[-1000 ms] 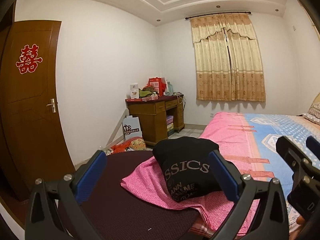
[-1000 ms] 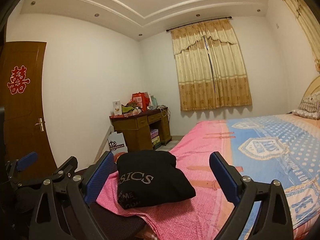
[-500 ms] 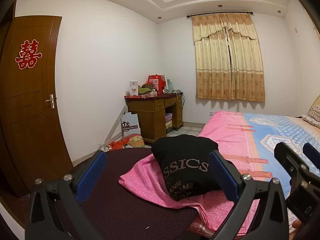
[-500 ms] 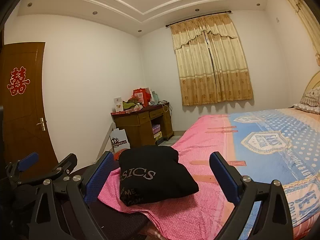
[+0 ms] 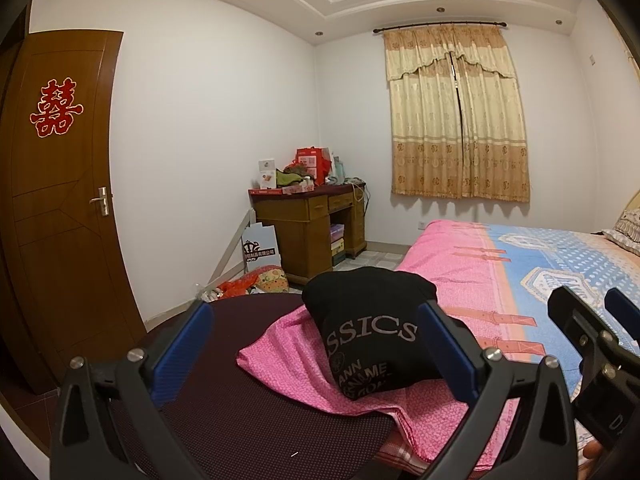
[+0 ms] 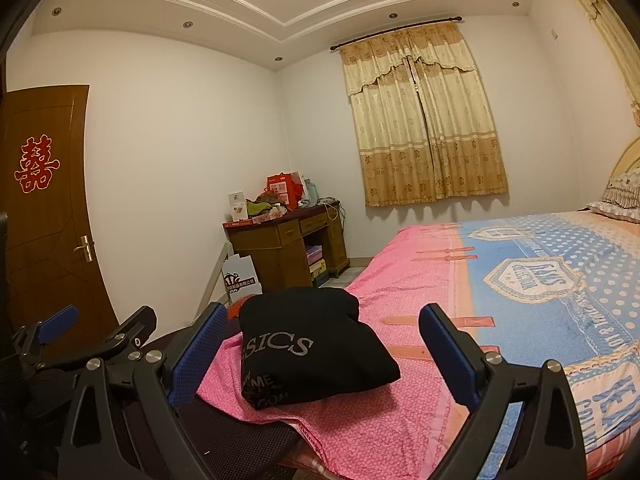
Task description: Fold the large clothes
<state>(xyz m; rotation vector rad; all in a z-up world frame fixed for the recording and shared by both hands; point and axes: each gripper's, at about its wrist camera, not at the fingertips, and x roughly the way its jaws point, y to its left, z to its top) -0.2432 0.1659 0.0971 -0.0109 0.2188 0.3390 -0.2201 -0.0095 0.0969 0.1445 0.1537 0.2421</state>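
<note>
While both claws are held spread and empty, a folded black garment (image 5: 370, 334) with pale lettering is seen lying on a pink sheet (image 5: 292, 354) at the corner of the bed (image 5: 532, 256). From the left wrist view, the left claw (image 5: 316, 350) is framed with its blue pads at 9 and 3 o'clock of the garment, neither pad touching it. The right claw (image 6: 324, 354) is shown likewise in its own view, the garment lying between and beyond its pads, apart from both. At 3 o'clock in the left view, the right claw is seen just beside the left one. A dark maroon mesh surface (image 5: 224, 392) is partly covered by the pink sheet. Farther off, at 12 o'clock, a cluttered wooden tabletop (image 5: 308, 196) is seen against the wall, with a closed curtain (image 5: 456, 116) at 1 o'clock and a brown door (image 5: 60, 200) at 9 o'clock.
</note>
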